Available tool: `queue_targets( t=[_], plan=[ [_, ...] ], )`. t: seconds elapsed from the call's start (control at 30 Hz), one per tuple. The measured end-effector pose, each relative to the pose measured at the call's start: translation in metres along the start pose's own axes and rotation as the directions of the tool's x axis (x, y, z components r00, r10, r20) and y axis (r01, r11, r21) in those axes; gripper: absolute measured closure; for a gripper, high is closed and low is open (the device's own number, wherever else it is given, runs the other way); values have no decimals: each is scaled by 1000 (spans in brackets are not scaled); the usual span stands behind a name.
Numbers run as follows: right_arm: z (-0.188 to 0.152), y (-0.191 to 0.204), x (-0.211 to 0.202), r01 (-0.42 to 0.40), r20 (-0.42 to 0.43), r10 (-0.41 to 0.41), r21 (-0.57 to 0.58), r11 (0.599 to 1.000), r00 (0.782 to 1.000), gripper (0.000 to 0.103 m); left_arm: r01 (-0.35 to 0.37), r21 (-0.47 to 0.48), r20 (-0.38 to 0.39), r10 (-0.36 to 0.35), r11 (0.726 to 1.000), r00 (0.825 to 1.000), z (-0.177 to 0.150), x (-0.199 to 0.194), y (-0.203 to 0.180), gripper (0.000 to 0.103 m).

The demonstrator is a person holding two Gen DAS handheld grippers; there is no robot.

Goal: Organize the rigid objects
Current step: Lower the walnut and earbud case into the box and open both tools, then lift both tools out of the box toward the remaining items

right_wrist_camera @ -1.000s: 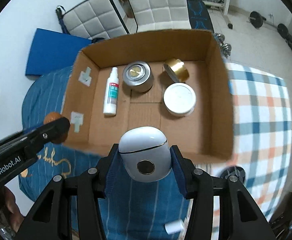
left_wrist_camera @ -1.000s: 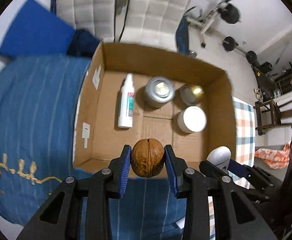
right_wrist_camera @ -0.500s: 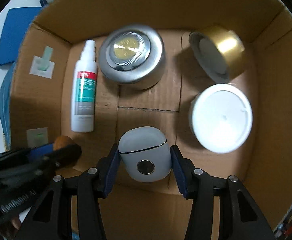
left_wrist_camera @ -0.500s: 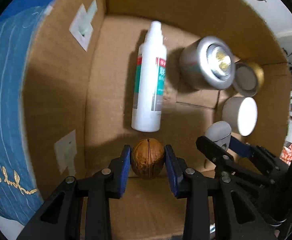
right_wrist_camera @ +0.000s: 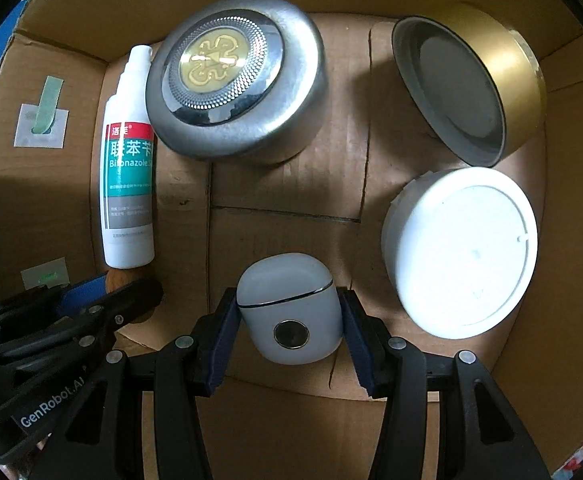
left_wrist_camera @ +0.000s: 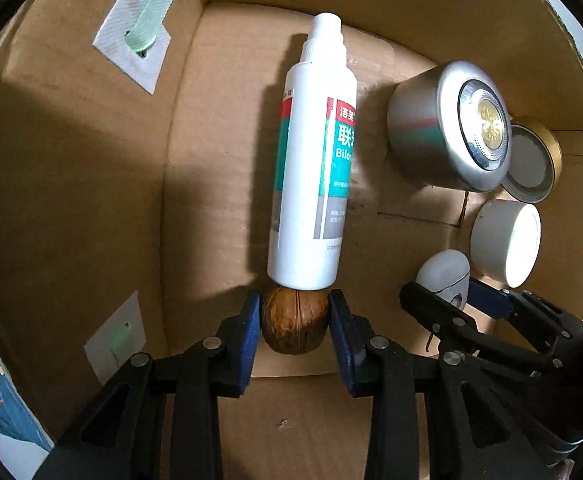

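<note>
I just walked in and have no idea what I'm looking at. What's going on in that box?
A person is packing small things into a cardboard box with two hand-held grippers. The left gripper holds a walnut low in the box, right at the base of a white spray bottle lying flat. The right gripper holds a small white case near a white round jar. A silver tin and a gold tin sit farther back.

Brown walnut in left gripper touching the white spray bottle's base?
Cannot tell. Left wrist view shows brown walnut overlapping white spray bottle; height gap unclear.
</note>
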State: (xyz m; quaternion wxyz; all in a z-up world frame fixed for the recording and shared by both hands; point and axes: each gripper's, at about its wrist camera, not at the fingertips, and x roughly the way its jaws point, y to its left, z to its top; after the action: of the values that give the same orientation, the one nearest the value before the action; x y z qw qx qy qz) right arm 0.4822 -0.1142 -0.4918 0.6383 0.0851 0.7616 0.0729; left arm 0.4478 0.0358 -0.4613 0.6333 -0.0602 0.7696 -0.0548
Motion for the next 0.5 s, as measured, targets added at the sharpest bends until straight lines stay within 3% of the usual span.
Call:
queue_targets(
  t=[0.17,0.27,0.5],
  plan=[
    [-3,3,1,29,-14,-29,-7,1000,999,49,4,-7,-24,-4,1000,1000,9,-3,-3,67],
    [-6,5,-4,52,-8,-52,-16,999,999,43,-2,-13,-33,1,1000,999,7,-8,-3,66],
    [-16,4,-19,66,5,-66,-5,998,998,38,-29,17,10,29,999,1000,-8,-33,-13,48]
  ],
)
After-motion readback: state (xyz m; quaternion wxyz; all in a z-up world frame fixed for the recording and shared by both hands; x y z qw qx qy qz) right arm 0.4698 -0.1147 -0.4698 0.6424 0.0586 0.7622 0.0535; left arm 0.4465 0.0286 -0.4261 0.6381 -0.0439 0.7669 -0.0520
